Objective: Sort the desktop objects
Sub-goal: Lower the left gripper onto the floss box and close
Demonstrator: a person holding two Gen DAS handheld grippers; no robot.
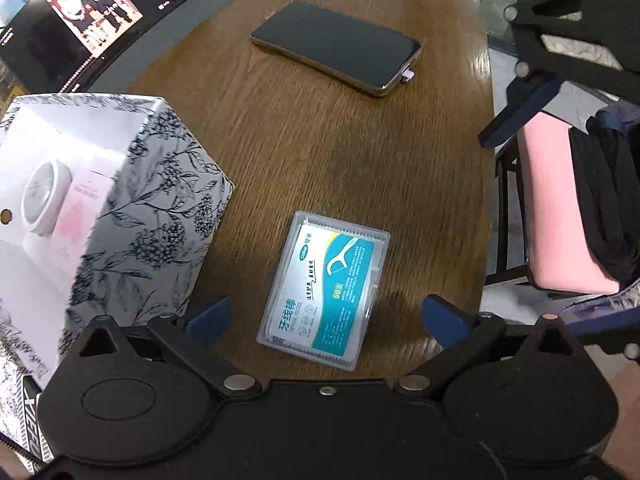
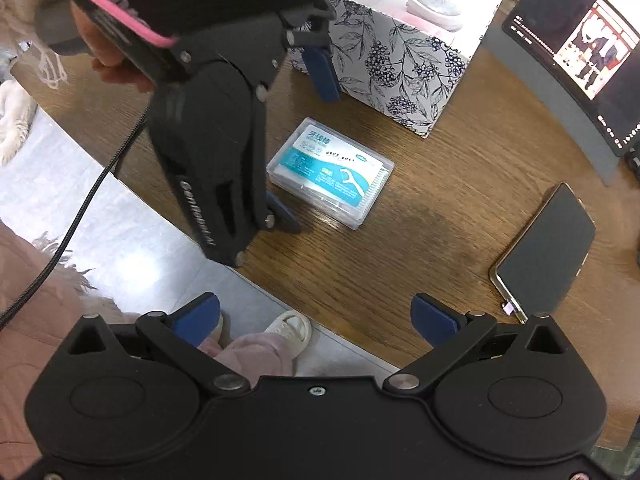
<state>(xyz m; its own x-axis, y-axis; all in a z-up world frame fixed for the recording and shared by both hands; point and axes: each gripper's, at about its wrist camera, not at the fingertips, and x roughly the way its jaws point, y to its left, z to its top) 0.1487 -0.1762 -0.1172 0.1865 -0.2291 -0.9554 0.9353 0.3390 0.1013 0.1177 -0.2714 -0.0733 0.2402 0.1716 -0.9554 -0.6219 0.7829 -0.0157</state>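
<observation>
Currently both grippers hover over a round wooden table (image 1: 360, 152), neither holding anything. Left gripper (image 1: 326, 316) has its jaws spread wide, blue pads either side of the dental floss box (image 1: 324, 288) but clear of it, not touching. Same gripper from the right wrist view (image 2: 308, 140): one blue pad up by the floral box, the other low near the table edge, floss box (image 2: 332, 172) just right of it, gap visible. A hand (image 2: 104, 52) grips its handle at far left of that view.

Right gripper (image 2: 316, 318) also has jaws apart, empty, hanging at the near table edge; left pad is over the floor, right pad over the wood. In the left wrist view it shows at upper right (image 1: 560, 80), off the table's right side.

Floss box: clear plastic, teal and white label, lying flat on the table near the edge. Floral box (image 1: 100, 208), white with dark leaf print, stands just left of it, apart, top side showing a printed round product. Phone (image 1: 336, 48) lies flat, screen dark, farther across the table, well apart from the floss box, small plug at one end. Monitor (image 1: 72, 20) lit, far left. Chair with pink cushion (image 1: 560, 208) to the right of the table. A shoe (image 2: 290, 330) and pink trouser leg show on the floor below the right gripper.
</observation>
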